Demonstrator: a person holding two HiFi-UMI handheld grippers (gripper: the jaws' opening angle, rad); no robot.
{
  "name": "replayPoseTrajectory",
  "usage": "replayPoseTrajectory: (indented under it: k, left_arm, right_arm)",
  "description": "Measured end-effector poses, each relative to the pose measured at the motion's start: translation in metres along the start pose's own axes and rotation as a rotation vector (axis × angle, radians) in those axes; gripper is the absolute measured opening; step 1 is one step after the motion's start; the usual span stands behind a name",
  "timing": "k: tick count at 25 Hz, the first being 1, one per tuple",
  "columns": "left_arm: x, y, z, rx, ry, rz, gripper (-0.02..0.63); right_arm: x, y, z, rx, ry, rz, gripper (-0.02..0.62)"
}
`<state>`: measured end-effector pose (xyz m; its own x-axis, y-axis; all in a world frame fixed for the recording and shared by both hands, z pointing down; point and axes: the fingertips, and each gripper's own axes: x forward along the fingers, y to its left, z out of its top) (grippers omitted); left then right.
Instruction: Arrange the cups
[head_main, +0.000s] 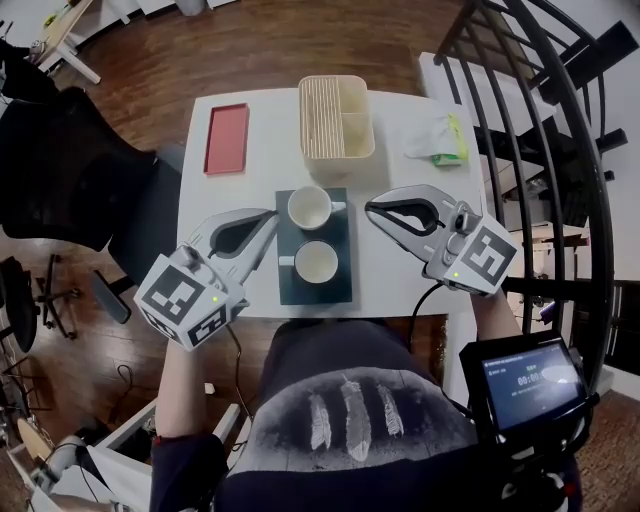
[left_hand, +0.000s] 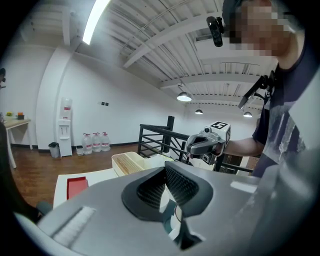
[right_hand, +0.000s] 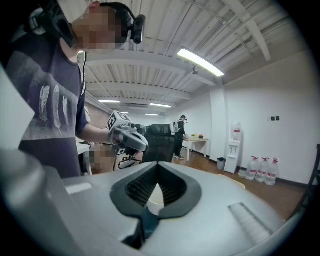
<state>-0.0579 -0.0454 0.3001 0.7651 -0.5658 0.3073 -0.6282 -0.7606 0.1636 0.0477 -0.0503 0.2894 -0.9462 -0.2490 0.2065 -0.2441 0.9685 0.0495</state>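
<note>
Two white cups stand on a dark mat (head_main: 340, 285) in the middle of the white table (head_main: 400, 280). The far cup (head_main: 310, 207) has its handle to the right, the near cup (head_main: 316, 262) has its handle to the left. My left gripper (head_main: 272, 214) hovers just left of the far cup, shut and empty. My right gripper (head_main: 370, 207) hovers just right of that cup, also shut with nothing in it. In the left gripper view the closed jaws (left_hand: 165, 170) point toward the right gripper (left_hand: 205, 145). In the right gripper view a sliver of white cup (right_hand: 156, 196) shows under the closed jaws.
A red tray (head_main: 227, 138) lies at the table's far left and a cream slatted box (head_main: 336, 117) at the far middle. A white and green packet (head_main: 437, 138) sits at the far right. A black railing (head_main: 540, 150) runs along the right, and a black chair (head_main: 60, 170) stands left.
</note>
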Motion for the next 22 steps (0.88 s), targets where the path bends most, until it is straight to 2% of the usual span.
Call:
replayPoseTrajectory:
  k: [13,22]
  left_arm:
    - [-0.007,-0.003,-0.009,0.007,0.030,0.003,0.014]
    - [-0.018,0.003,-0.008,0.008,0.021,0.043,0.014]
  right_arm:
    - [0.005,0.006,-0.001,-0.007,0.008,0.002,0.003]
    - [0.011,0.006,0.001,-0.014,0.002,0.011,0.003]
